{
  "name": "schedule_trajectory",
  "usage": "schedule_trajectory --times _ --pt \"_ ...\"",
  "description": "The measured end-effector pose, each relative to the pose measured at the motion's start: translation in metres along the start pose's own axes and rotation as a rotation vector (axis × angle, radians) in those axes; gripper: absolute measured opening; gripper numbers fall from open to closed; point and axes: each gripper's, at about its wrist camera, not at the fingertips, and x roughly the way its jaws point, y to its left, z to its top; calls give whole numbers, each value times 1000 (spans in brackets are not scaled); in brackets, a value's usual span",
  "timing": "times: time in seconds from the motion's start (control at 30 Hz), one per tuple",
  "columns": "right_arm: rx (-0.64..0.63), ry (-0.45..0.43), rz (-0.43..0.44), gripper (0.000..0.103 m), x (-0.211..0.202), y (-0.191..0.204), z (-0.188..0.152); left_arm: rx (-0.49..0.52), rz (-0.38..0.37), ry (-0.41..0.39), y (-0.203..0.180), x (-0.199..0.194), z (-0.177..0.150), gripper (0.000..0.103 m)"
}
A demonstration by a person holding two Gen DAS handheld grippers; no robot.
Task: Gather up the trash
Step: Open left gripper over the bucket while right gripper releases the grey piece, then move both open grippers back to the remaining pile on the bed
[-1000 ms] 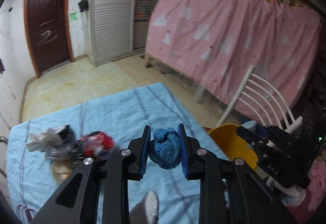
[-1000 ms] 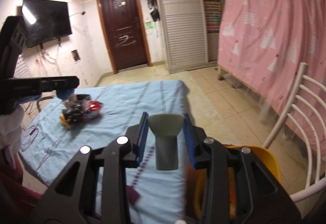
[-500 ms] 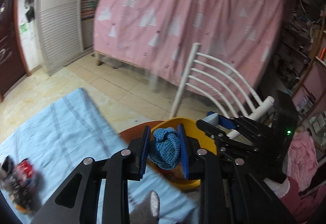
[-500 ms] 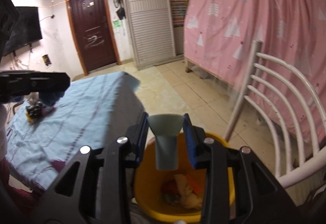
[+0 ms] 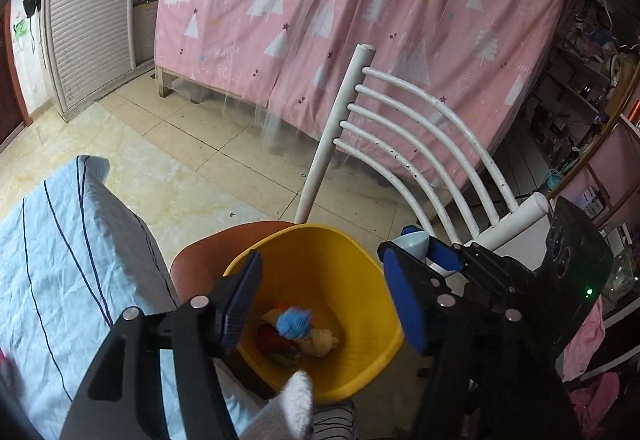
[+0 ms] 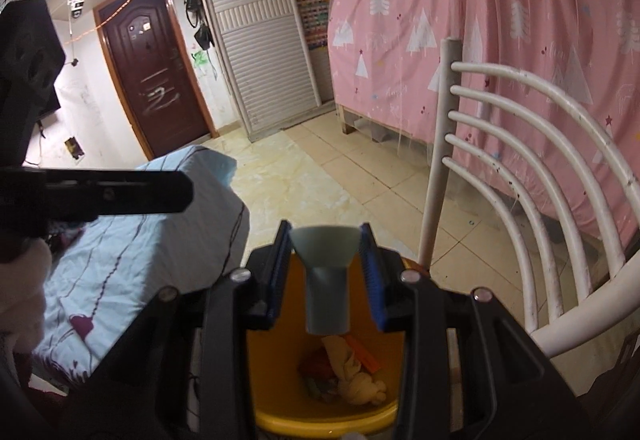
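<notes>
The blue ball (image 5: 294,322) of knitted yarn lay inside the yellow bin (image 5: 362,368), on top of red and cream scraps at its bottom, clear of both grippers. Above it the left gripper (image 5: 326,304) hung over the bin's mouth with its jaws spread wide and nothing between them. The funnel (image 6: 325,272), pale grey-blue, sat wide end forward between the blue pads of the right gripper (image 6: 325,272), whose jaws were closed tight on its cone; its spout pointed back toward the camera, above the bin. In the left wrist view the right gripper (image 5: 416,252) with the funnel (image 5: 410,242) showed at the bin's far right rim. The bin rested on the brown seat (image 5: 212,252) of a white chair (image 5: 420,143). Just beside the seat stood a table (image 5: 60,260) under a light blue cloth. A pink curtain (image 5: 360,19) hung behind the chair.
</notes>
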Motion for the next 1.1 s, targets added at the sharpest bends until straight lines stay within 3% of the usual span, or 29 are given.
schedule_trajectory --times 0.2,0.27,0.3,0.63,0.77,1.1 --pt "4 21 6 34 10 5 -3 -25 26 -9 9 -9 -4 55" --pt "5 29 -6 60 14 7 -2 -40 28 -20 15 -17 -7 55" --pt "5 29 -7 62 15 8 -1 -47 30 -27 18 -21 -8 55" --pt "-69 29 55 62 21 63 7 -101 77 -140 52 -86 -22 56" --pt "-116 37 100 62 26 100 11 -90 139 -189 61 -116 -31 56" --pt "-250 63 203 62 36 188 17 -185 246 -285 123 -185 -60 56"
